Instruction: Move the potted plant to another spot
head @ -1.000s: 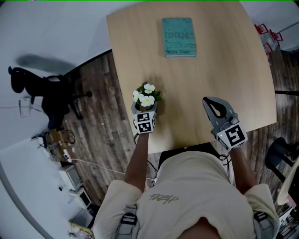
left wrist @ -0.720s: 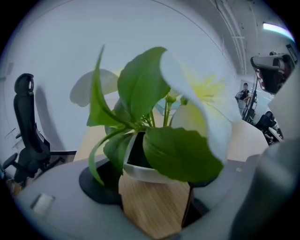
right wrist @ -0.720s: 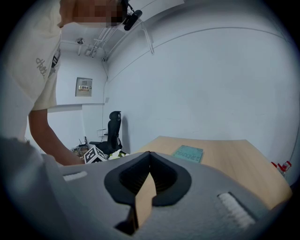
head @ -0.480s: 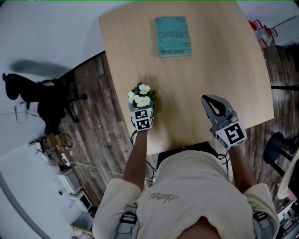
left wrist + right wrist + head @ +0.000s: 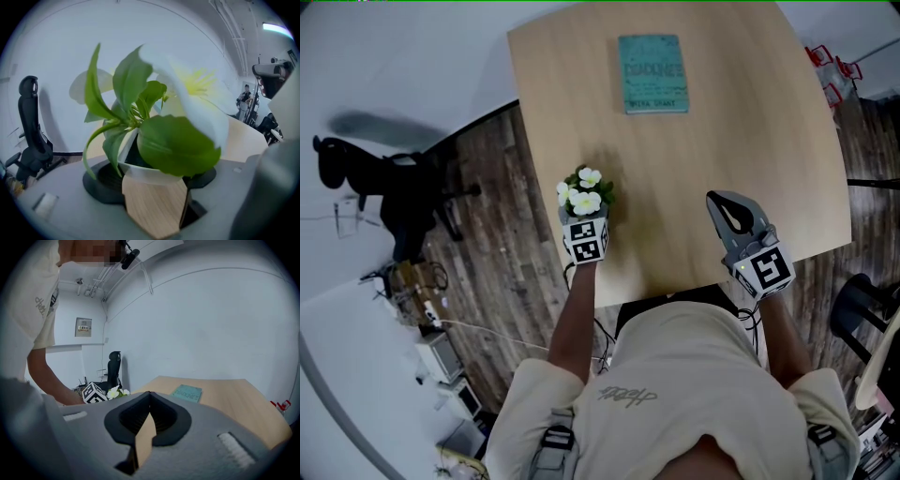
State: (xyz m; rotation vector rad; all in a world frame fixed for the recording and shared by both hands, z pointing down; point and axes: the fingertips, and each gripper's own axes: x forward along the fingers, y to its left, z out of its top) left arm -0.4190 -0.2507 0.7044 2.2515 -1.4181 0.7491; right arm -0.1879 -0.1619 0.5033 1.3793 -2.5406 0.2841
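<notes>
My left tool (image 5: 587, 220) has just been closing its jaws and now grips the potted plant (image 5: 586, 194) near the left edge of the bench (image 5: 722, 141), so lifting may begin; my right tool (image 5: 733, 214) idles, jaws together, holding nothing.

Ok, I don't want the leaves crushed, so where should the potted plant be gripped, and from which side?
Take the potted plant by the white pot wall under the rim, coming in low from the near table edge. Its leaves and flowers spread above the rim; only the wall is bare and firm. The left gripper has just been closing its jaws there, pot between them.
</notes>
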